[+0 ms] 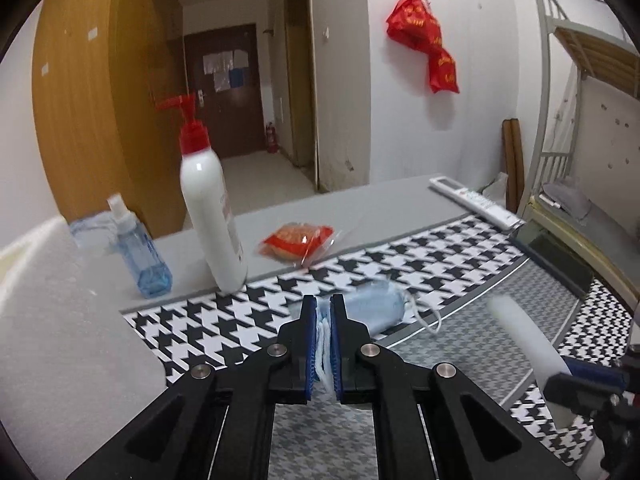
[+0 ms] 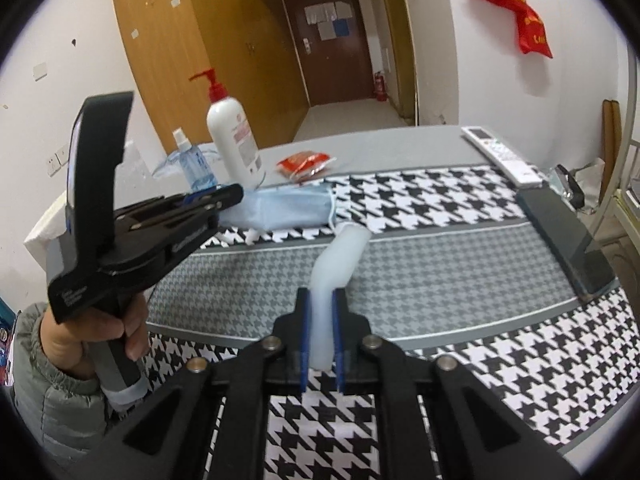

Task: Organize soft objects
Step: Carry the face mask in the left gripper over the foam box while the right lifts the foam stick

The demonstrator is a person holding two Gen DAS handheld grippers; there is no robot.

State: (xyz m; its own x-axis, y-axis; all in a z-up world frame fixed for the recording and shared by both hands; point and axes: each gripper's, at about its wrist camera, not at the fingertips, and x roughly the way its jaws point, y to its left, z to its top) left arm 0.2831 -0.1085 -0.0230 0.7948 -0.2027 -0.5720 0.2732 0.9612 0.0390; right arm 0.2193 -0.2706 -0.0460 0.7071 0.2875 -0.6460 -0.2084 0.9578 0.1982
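Observation:
My left gripper [image 1: 323, 300] is shut on the edge of a light blue face mask [image 1: 374, 308]; the mask's body sticks out to the right above the houndstooth cloth [image 1: 240, 320]. In the right wrist view the left gripper [image 2: 236, 194] holds the same mask [image 2: 288, 210] at its left end. My right gripper [image 2: 322, 294] is shut on a white foam tube [image 2: 340, 256] that bends up and away over the grey band of the cloth. That tube also shows in the left wrist view [image 1: 524, 332].
A white pump bottle [image 1: 212, 208], a blue spray bottle [image 1: 140, 248] and a red snack packet [image 1: 296, 240] stand on the grey table beyond the cloth. A white remote [image 1: 476, 200] and a black phone [image 2: 560, 236] lie at the right. White foam block [image 1: 60, 320] at left.

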